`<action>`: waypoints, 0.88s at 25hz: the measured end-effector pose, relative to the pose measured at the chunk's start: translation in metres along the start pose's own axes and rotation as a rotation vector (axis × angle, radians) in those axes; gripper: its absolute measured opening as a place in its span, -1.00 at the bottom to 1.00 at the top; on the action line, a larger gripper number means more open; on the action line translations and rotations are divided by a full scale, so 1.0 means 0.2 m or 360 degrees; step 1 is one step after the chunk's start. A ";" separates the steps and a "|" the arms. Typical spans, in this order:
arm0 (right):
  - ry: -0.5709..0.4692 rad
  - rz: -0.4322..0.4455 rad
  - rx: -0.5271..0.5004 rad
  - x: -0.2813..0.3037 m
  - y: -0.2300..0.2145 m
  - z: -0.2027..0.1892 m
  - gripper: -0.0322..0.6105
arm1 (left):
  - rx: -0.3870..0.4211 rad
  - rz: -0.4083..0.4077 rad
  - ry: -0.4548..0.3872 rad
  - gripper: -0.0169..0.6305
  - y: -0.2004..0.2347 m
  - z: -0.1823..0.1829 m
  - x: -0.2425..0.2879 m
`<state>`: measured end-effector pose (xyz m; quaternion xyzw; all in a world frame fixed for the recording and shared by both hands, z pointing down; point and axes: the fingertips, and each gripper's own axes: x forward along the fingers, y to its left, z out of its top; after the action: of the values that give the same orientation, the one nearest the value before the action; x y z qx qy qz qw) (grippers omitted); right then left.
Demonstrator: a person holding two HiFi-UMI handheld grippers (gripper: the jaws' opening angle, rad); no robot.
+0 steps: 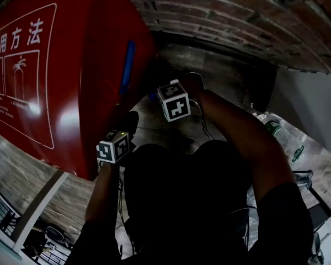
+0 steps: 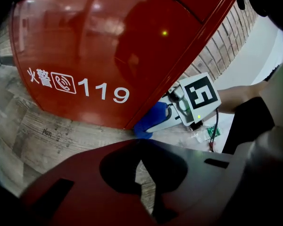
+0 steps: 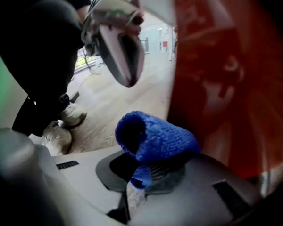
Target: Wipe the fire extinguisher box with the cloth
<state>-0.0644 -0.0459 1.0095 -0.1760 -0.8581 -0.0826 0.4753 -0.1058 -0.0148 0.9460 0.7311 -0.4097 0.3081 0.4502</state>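
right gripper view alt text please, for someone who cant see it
The right gripper holds a bunched blue cloth in its shut jaws, close beside the glossy red fire extinguisher box that fills the right side. The left gripper hangs at upper left over a pale wooden floor.

- Fire extinguisher box (image 1: 60, 76): its red face and side fill the left half ahead, so nothing passes there.
- Brick wall (image 1: 237, 15) closes off the far side behind the box.
- Wooden floor (image 2: 33, 131) in front of the box lies open.
- Left gripper (image 3: 126, 76) hangs just beside the box's side, narrowing that gap.
- Bottles (image 1: 281, 134) and a cable (image 1: 203, 123) clutter the right.
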 end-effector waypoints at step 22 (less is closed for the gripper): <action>-0.0184 -0.0754 0.0938 -0.41 -0.52 -0.23 -0.76 | -0.0058 0.0065 -0.0028 -0.96 -0.05 0.08 -0.18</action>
<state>-0.0274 -0.1747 0.9671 0.1671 -0.8874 0.0700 0.4239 -0.1128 -0.0154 0.9062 0.7170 -0.4341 0.3032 0.4534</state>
